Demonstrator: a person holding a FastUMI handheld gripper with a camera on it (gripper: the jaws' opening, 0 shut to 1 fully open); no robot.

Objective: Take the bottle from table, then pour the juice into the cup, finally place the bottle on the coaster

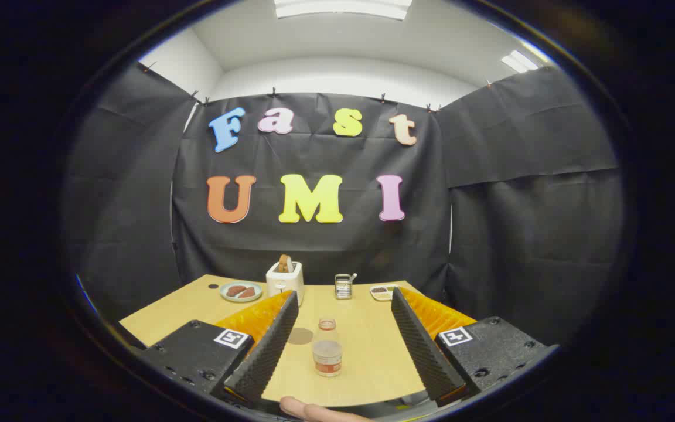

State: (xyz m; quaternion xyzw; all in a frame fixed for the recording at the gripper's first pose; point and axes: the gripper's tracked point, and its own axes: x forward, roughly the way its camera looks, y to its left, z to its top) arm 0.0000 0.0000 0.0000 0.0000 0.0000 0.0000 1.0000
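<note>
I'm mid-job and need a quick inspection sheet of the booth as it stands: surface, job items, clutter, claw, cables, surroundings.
Surface: light wooden table, bare around the bottle.
Job's things: small clear plastic bottle with reddish juice, upright, uncapped, between the fingers, touching neither. Round brownish coaster beside it by the left finger. Cup: cannot tell.
Clutter: white toaster holding toast, plate with brown pieces, small metal rack, small white dish, all beyond the fingers at the far edge.
Claw: open, straddling the bottle; a fingertip below.
Cables: nothing seen.
Surroundings: black cloth wall, white ceiling.
</note>
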